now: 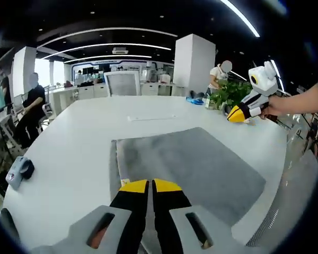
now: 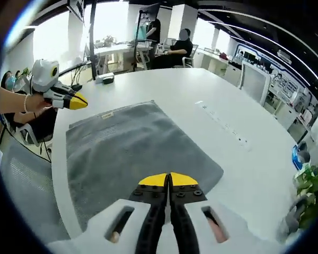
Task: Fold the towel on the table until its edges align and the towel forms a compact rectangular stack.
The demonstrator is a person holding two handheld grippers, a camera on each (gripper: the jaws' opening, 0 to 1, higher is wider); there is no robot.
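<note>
Both grippers [image 1: 149, 185] [image 2: 169, 180] clenched, empty; towel [image 1: 191, 164] flat; label, apparently, right view.

Towel spread flat, my right gripper's fingers closed above its near edge.

From the right gripper view I see the grey towel [image 2: 132, 151] lying open on the white tabletop [image 2: 201, 100]. My right gripper [image 2: 169, 180] hangs over the towel's near edge, yellow tips pressed together with nothing between them. The left gripper [image 2: 74, 100] sits off the towel's far left corner, held in a hand [image 2: 34, 103]. Beyond the towel, people sit at desks.
</note>
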